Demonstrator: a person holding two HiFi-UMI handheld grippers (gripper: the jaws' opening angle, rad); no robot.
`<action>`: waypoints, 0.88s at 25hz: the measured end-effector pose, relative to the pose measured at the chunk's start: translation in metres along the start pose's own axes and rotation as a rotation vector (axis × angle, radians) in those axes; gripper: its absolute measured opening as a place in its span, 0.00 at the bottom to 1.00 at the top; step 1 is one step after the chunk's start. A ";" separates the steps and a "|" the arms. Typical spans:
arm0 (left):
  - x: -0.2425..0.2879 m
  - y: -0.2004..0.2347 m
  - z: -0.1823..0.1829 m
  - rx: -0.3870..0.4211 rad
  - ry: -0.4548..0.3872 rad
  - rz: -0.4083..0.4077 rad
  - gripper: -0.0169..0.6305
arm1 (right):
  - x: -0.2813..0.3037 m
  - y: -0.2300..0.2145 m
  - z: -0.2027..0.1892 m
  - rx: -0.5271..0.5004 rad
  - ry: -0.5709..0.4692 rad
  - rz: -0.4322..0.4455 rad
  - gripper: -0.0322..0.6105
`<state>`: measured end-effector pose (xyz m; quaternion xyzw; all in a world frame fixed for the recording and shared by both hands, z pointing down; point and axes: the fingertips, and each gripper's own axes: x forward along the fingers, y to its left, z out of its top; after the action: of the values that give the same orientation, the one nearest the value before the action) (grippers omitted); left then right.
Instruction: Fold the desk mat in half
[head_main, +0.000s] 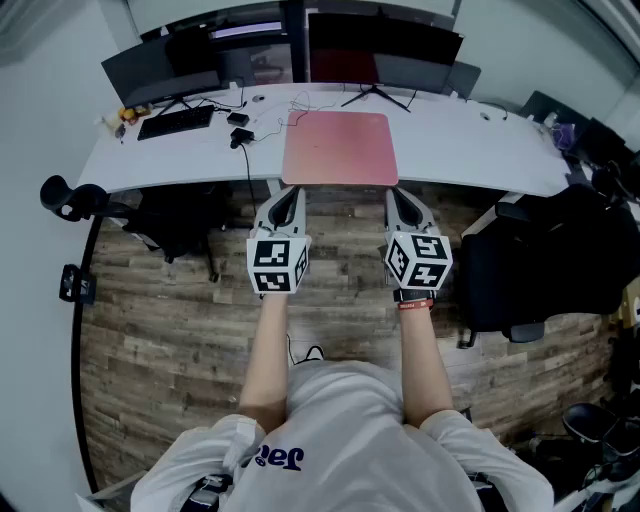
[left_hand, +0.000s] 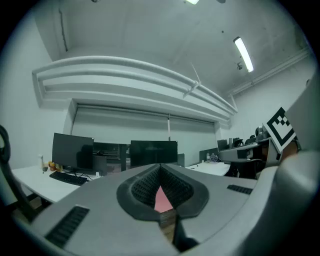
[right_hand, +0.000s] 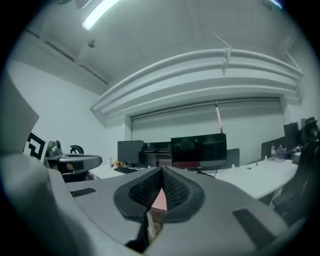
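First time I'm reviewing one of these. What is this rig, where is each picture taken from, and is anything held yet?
No robot here: a person holds a two-jaw tool in each hand, the left gripper and the right gripper; the patterned cubes belong to them. The top-down picture comes from a camera on the person's head. The other two come from cameras riding on each gripper, looking along its jaws. On the white desk lies a pink desk mat, flat and unfolded, with a keyboard to its left and monitors behind it. Both grippers are shut and empty, pointing at the mat's near edge.
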<state>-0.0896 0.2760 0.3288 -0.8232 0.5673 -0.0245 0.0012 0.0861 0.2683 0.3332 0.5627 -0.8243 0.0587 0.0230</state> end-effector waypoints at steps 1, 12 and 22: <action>0.001 0.005 -0.003 -0.003 0.002 0.003 0.05 | 0.003 0.002 -0.002 0.002 0.001 0.002 0.07; -0.002 0.050 -0.021 -0.027 0.004 -0.016 0.06 | 0.031 0.038 -0.023 0.045 0.028 -0.018 0.07; 0.014 0.052 -0.057 -0.058 0.065 -0.106 0.06 | 0.047 0.051 -0.055 0.108 0.082 -0.030 0.07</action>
<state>-0.1353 0.2462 0.3846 -0.8505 0.5230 -0.0347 -0.0423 0.0201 0.2496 0.3894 0.5724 -0.8098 0.1260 0.0272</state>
